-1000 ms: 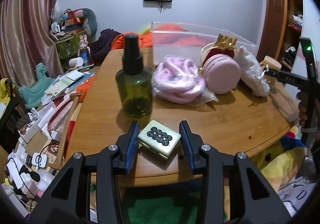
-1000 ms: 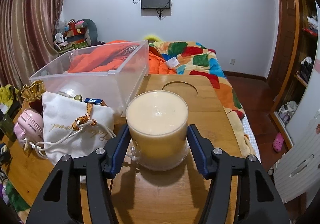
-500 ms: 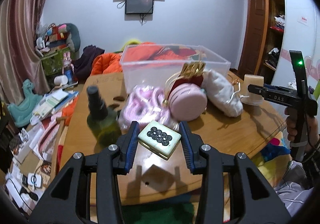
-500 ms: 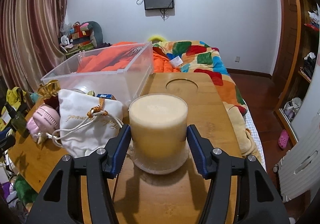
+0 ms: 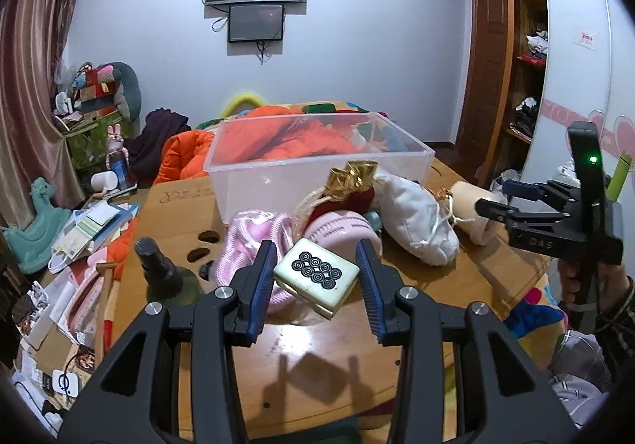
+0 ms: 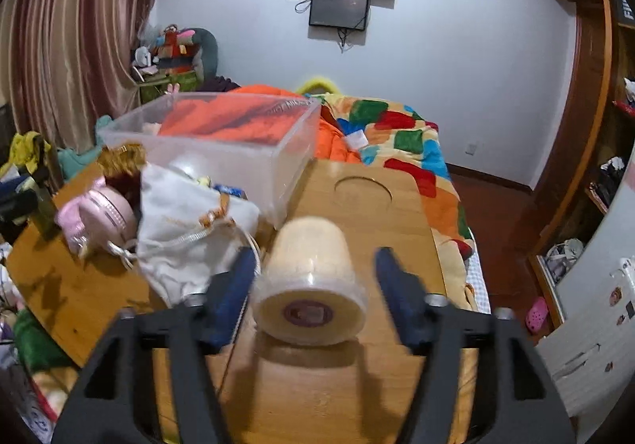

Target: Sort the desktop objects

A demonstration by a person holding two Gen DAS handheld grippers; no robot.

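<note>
My left gripper [image 5: 315, 277] is shut on a cream mahjong tile [image 5: 315, 276] with black rings and holds it above the wooden table [image 5: 317, 364], short of the clear plastic bin [image 5: 317, 174]. My right gripper [image 6: 313, 277] holds a cream candle jar [image 6: 309, 281], tipped so its base faces the camera, lifted off the table [image 6: 317, 396]; the view is blurred. The jar [image 5: 472, 206] and right gripper [image 5: 500, 202] also show at the right of the left wrist view.
On the table lie a white drawstring pouch [image 5: 412, 214], a pink round case [image 5: 341, 229], a pink rope bundle [image 5: 254, 241], a red-gold pouch [image 5: 349, 182] and a green spray bottle [image 5: 166, 281]. The bin [image 6: 222, 142] stands behind them. A bed [image 6: 397, 142] lies beyond.
My left gripper has risen and moved toward the bin with the tile. My right gripper has lifted and tipped the candle jar off the table.
</note>
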